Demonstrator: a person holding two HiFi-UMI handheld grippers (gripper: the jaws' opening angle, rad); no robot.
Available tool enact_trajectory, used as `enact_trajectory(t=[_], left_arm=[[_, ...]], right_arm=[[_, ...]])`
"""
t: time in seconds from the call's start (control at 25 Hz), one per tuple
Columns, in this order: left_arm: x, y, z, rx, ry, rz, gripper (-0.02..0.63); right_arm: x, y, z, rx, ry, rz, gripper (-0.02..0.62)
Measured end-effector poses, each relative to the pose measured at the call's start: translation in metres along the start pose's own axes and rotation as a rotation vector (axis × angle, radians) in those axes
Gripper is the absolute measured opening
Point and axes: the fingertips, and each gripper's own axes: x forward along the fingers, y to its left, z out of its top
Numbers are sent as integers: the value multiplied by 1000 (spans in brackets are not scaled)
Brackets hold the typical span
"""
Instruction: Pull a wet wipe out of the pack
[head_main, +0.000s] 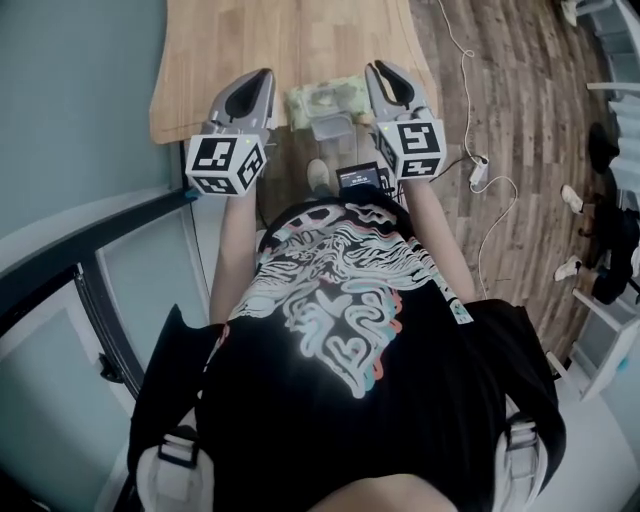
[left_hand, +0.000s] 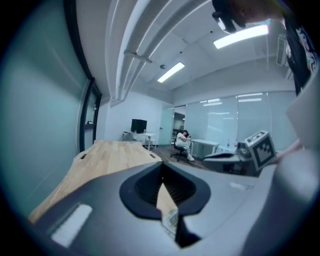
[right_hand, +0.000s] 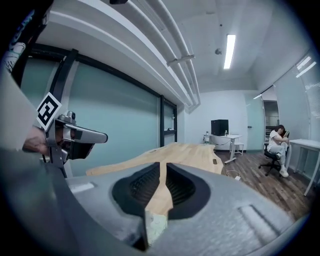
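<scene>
Below and between both jaw pairs, pack lies flat at the table edge. Its long axis runs from left gripper across to right gripper, top face up. Both jaw pairs are closed with nothing in them, held clear above the pack. Pale bit on pack's near side: flap or wipe, can't tell. Scene fits pre-reach or post-pull, so no next-move call.
</scene>
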Motion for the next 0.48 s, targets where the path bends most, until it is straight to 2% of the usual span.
enact_trajectory(t=[0.08, 0.2, 0.48], left_arm=[[-1, -7, -2, 28, 20, 43, -11], [-9, -17, -3, 62, 32, 103, -11], [-16, -43, -20, 32, 22, 149, -11]], right_arm=[[-6, 1, 6, -10, -3, 19, 0], [-15, 5, 10, -9, -10, 65, 0], [-36, 0, 1, -5, -33, 127, 0]])
